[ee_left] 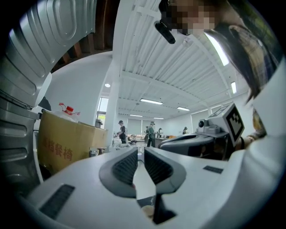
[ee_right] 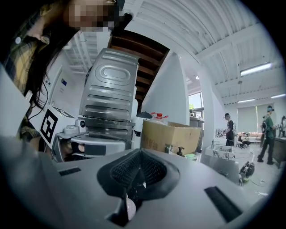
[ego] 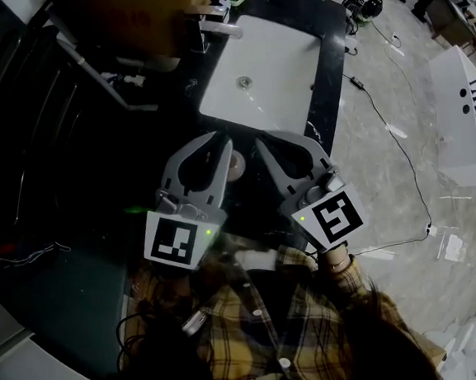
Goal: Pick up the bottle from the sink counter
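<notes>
Sink counter, seen from above: both hand-held grippers hung level over black counter [ego: 330,61], tips toward white sink [ego: 292,48]. Left gripper [ego: 220,143] had jaws together, nothing between. Right gripper [ego: 273,140] likewise closed, empty. Small pale round top, likely bottle [ego: 236,167] seen end-on, stood upright between grippers, below them and behind their tips. It sat just beside left gripper's inner jaw, right gripper slightly farther. Judgement: left nearer; pickup needed jaws opened, gripper drawn back, lowered, squeeze across upright axis.
</notes>
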`<state>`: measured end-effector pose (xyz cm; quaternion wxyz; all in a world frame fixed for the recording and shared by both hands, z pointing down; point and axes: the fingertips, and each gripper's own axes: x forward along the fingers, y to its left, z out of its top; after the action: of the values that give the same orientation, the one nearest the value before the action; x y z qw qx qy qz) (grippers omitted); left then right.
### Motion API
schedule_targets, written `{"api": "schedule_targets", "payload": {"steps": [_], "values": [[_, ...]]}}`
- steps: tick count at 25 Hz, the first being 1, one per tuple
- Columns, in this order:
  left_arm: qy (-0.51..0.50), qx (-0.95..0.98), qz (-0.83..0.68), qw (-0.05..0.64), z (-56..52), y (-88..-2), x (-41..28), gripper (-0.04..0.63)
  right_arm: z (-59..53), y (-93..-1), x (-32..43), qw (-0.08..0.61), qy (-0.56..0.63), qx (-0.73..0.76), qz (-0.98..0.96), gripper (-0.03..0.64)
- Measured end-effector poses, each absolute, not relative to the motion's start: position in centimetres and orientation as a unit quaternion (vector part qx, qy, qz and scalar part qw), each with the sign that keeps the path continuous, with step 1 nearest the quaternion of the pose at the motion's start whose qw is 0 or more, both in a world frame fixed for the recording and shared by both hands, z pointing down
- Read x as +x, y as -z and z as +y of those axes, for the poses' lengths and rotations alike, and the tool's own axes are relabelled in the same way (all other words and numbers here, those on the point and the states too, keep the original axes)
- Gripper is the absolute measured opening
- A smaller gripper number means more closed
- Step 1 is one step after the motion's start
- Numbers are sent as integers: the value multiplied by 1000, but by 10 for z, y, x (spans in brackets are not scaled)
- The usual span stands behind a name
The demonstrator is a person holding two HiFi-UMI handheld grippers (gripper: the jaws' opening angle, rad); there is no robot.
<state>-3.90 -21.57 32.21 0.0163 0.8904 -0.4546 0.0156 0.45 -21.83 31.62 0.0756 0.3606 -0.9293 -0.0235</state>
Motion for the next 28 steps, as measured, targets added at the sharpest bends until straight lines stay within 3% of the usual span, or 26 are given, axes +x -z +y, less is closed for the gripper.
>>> {"api": "schedule_targets", "payload": {"steps": [5, 8, 16, 21, 24, 28], "values": [[-24, 895, -445, 23, -215, -335, -37, 32, -219, -319, 7, 75, 18, 368, -927, 17], [-37, 895, -442, 41, -218, -351, -36, 105, -220, -324, 8, 79, 14, 370, -925, 17], [-66, 902, -422, 66, -216, -396, -27, 190, -220, -331, 5, 86, 8, 367, -926, 17], [-84, 908, -409, 46, -219, -414, -23, 251, -217, -335, 3, 90, 7, 363, -927, 17], [-84, 908, -405, 70, -220, -429, -20, 261, -217, -340, 2, 95, 3, 362, -927, 17], [-104, 912, -395, 36, -225, -441, -14, 261, -216, -346, 2, 97, -4, 361, -928, 17]]}}
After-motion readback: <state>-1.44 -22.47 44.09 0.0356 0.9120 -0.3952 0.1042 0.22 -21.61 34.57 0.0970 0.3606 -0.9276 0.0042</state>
